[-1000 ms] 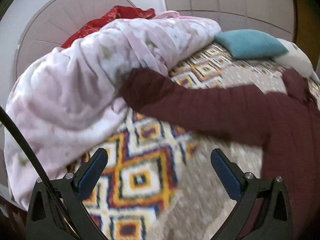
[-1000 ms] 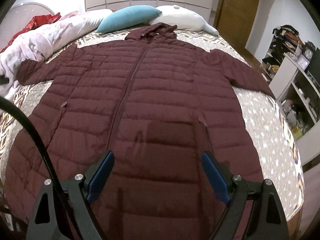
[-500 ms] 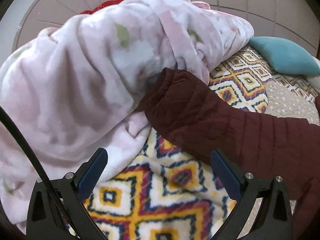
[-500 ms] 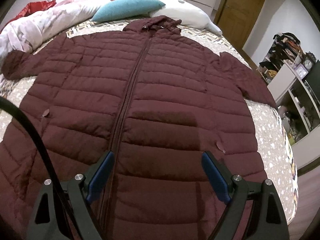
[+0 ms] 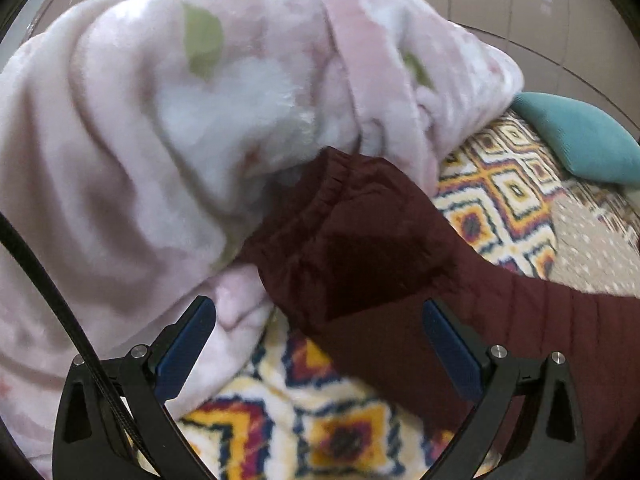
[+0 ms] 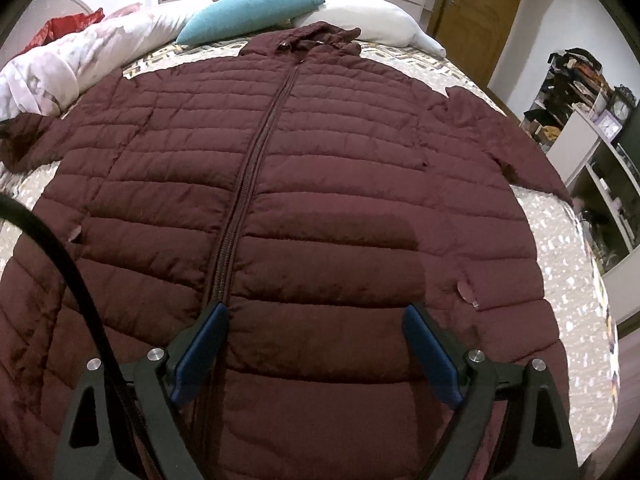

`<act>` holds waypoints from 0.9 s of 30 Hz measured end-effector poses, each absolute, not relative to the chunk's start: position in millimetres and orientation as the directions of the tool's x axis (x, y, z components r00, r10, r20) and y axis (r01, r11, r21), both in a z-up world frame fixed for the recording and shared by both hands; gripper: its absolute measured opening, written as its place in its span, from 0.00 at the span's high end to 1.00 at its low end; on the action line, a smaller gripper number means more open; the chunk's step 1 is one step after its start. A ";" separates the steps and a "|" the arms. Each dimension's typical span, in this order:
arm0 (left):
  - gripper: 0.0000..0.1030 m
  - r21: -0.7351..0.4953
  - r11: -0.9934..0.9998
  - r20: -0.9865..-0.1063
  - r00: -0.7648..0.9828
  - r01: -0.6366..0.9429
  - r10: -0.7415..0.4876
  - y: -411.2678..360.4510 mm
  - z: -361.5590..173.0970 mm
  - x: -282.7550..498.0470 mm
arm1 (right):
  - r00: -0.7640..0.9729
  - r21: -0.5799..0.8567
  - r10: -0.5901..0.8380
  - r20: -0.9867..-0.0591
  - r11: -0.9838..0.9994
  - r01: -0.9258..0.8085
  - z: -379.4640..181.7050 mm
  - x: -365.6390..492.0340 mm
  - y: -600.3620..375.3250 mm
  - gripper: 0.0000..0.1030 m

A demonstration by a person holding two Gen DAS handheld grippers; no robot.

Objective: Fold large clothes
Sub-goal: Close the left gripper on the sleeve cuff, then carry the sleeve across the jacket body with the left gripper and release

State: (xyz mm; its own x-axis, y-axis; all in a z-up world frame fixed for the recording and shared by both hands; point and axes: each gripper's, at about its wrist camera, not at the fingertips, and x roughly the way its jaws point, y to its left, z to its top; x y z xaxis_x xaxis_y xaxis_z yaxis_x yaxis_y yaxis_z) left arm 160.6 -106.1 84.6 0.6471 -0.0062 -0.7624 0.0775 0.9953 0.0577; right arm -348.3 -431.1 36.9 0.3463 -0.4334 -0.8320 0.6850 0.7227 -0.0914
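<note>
Both pairs of jaws stand wide open and hold nothing. Over the last second the left gripper (image 5: 320, 332) has closed in on the cuff (image 5: 328, 200) of the jacket's left sleeve: a second ago the cuff sat far off near the blanket (image 5: 160, 128), and now it fills the space just ahead of the blue pads (image 5: 188, 344), with the sleeve running out to the right past the right pad. The cuff lies against the blanket's edge, on the patterned bedspread (image 5: 500, 200). The right gripper (image 6: 316, 344) has also drawn nearer, low over the lower front of the jacket (image 6: 320, 160), its left pad beside the zip (image 6: 248, 176). The jacket itself lies flat, front up, sleeves spread, hood toward the pillows (image 6: 248, 12); nothing is folded yet. Judging by this, the first fold is about to start with a grasp on the left cuff, to carry the sleeve inward. One risk: pinching blanket along with the cuff.
</note>
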 end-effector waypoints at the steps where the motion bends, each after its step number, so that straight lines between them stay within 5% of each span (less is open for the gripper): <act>1: 0.00 0.069 0.995 -0.763 0.646 0.066 0.010 -105.1 82.7 166.1 | 0.348 -0.087 -0.431 -0.832 0.722 0.686 36.5 -348.4 -431.5 0.08; 8: 0.00 0.126 0.992 -0.751 0.652 -0.013 0.104 -89.7 72.4 189.2 | 0.364 -0.056 -0.416 -0.833 0.718 0.694 29.8 -350.6 -435.2 0.04; 11: 0.09 0.142 0.990 -0.762 0.637 -0.003 0.112 -88.0 65.7 198.6 | 0.369 -0.053 -0.414 -0.832 0.721 0.691 27.1 -349.7 -433.9 0.01; 13: 0.34 0.116 0.993 -0.784 0.616 0.027 0.074 -89.0 62.3 203.5 | 0.365 -0.062 -0.420 -0.831 0.721 0.690 25.4 -348.8 -433.4 0.00; 14: 0.65 0.105 0.994 -0.800 0.597 0.040 0.060 -89.9 60.2 205.1 | 0.366 -0.063 -0.421 -0.830 0.722 0.689 25.1 -348.5 -433.7 0.00; 15: 0.86 0.109 0.993 -0.817 0.573 0.044 0.065 -92.9 57.0 206.2 | 0.367 -0.062 -0.421 -0.830 0.723 0.688 24.6 -348.9 -433.6 0.00; 19: 0.89 0.180 0.982 -0.778 0.620 0.061 0.104 -109.7 66.0 187.1 | 0.373 -0.058 -0.420 -0.827 0.724 0.688 23.1 -349.7 -434.4 0.00; 27: 0.91 0.140 0.966 -0.711 0.702 0.215 -0.053 -148.7 132.6 99.5 | 0.369 -0.071 -0.432 -0.823 0.723 0.687 24.6 -349.8 -431.9 0.00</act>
